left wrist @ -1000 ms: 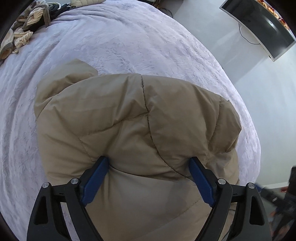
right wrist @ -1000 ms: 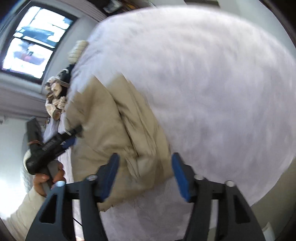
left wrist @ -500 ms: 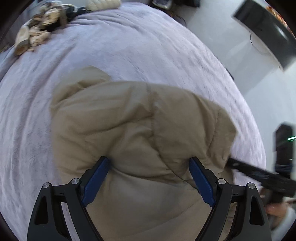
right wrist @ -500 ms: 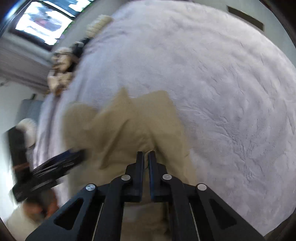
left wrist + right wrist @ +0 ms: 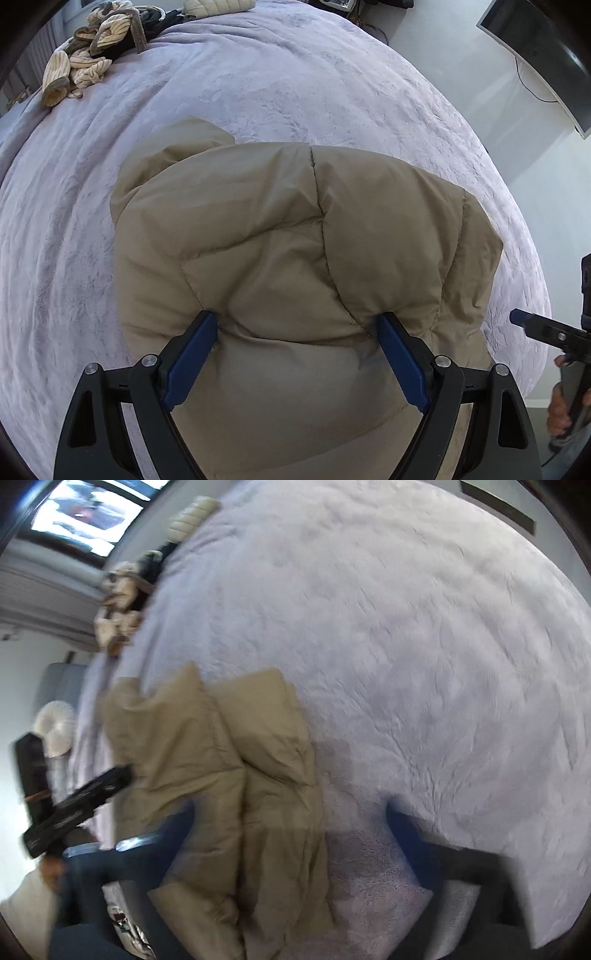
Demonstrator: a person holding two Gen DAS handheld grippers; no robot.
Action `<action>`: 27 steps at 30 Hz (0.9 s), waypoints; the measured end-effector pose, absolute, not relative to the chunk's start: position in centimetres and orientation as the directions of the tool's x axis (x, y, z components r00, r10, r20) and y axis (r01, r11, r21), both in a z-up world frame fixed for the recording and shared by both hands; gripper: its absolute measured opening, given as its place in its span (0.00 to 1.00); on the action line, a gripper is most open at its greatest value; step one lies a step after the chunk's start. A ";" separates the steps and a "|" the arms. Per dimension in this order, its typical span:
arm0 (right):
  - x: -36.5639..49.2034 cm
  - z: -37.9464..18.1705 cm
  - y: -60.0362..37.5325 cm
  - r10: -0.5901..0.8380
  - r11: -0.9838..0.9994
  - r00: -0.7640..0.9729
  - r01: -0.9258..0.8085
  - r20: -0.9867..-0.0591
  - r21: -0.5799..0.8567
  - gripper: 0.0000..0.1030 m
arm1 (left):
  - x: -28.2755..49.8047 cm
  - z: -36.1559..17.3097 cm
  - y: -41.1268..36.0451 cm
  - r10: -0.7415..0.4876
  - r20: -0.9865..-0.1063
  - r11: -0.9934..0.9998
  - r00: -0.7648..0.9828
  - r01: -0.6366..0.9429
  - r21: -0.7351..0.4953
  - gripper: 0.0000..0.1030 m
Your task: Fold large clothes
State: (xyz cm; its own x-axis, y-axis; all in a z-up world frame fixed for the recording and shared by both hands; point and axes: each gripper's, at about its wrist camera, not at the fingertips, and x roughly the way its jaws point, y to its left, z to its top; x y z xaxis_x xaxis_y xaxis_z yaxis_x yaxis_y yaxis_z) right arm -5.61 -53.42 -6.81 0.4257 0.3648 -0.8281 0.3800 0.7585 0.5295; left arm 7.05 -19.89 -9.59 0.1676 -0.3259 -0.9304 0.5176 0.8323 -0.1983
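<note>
Left gripper (image 5: 297,328): we see its blue pads spread wide, tips pressed against the puffy near part of the tan jacket (image 5: 295,266), one at each side of a bulge of fabric; nothing is pinched between them, so we read it as released. The same gripper shows in the right wrist view as a dark bar (image 5: 77,808) at the left edge, blurred.

Right gripper (image 5: 291,819): we see its two blue pads standing well apart, smeared by motion blur; the left pad lies over the jacket's near edge, the right pad over bare blanket. It holds nothing. In the left wrist view its tip (image 5: 543,330) appears at the right edge, beside the jacket's right border, with a hand (image 5: 561,410) below it.

The jacket (image 5: 229,782) lies folded into a bulky bundle on the near part of the lilac blanket (image 5: 280,85), a quilted seam running down its top and a rounded lobe sticking out at its far left.

Far left on the blanket we note a heap of striped clothes (image 5: 88,62) and a cream quilted item (image 5: 218,5). A dark screen (image 5: 543,48) hangs on the wall at far right.
</note>
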 end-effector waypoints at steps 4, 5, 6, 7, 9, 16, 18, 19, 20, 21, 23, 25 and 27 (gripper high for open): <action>-4.0 -8.4 -52.6 0.537 0.705 0.336 0.325 -0.773 0.631 0.99 | 7.0 -9.6 -20.2 -0.315 -0.933 0.834 0.171 0.519 -0.187 0.86; -3.5 -8.9 -52.2 0.550 0.705 0.316 0.320 -0.773 0.633 0.99 | 7.0 -9.6 -20.2 -0.313 -0.934 0.835 0.172 0.518 -0.185 0.86; -3.1 -9.3 -51.7 0.554 0.714 0.293 0.314 -0.779 0.625 0.99 | 7.0 -9.6 -20.2 -0.312 -0.934 0.837 0.172 0.516 -0.184 0.86; -2.4 -9.8 -51.2 0.549 0.730 0.268 0.308 -0.792 0.610 0.99 | 7.0 -9.6 -20.2 -0.310 -0.935 0.837 0.173 0.516 -0.183 0.86; -0.6 -11.0 -50.0 0.492 0.792 0.205 0.298 -0.846 0.533 0.99 | 7.0 -9.6 -20.3 -0.307 -0.935 0.839 0.175 0.514 -0.180 0.86; 2.6 -16.0 -49.5 0.572 0.733 0.152 0.347 -0.806 0.586 0.99 | 6.9 -9.7 -20.4 -0.287 -0.940 0.849 0.184 0.504 -0.161 0.86; 2.7 -17.3 -49.5 0.621 0.683 0.156 0.372 -0.768 0.628 0.99 | 7.0 -9.7 -20.2 -0.286 -0.941 0.851 0.181 0.499 -0.162 0.85; 2.7 -17.9 -49.7 0.646 0.656 0.163 0.382 -0.746 0.651 0.99 | 7.0 -9.6 -20.2 -0.287 -0.941 0.851 0.180 0.499 -0.165 0.86; 2.6 -18.1 -49.6 0.656 0.643 0.168 0.385 -0.736 0.662 0.99 | 7.0 -9.5 -20.1 -0.290 -0.941 0.850 0.177 0.499 -0.168 0.85; 2.6 -18.5 -49.5 0.668 0.628 0.175 0.390 -0.723 0.674 0.99 | 7.0 -9.4 -20.1 -0.292 -0.940 0.849 0.175 0.500 -0.171 0.85; 2.6 -18.7 -49.3 0.671 0.625 0.181 0.384 -0.719 0.680 0.99 | 7.0 -9.1 -19.9 -0.295 -0.940 0.848 0.171 0.500 -0.175 0.85; 2.6 -18.8 -49.3 0.670 0.627 0.179 0.383 -0.721 0.678 0.99 | 7.0 -8.9 -19.7 -0.298 -0.939 0.852 0.170 0.492 -0.181 0.86; 2.1 -19.0 -49.3 0.668 0.629 0.178 0.384 -0.722 0.676 0.99 | 7.1 -8.8 -19.6 -0.295 -0.941 0.855 0.165 0.485 -0.184 0.86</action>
State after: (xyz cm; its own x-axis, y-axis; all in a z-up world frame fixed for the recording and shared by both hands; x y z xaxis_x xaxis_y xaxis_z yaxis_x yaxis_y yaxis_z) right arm 2.10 -49.30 -19.04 0.1778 0.6685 -0.7222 0.3837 0.6287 0.6764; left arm 7.06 -19.61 -8.83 0.1652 -0.2955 -0.9410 0.4845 0.8553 -0.1835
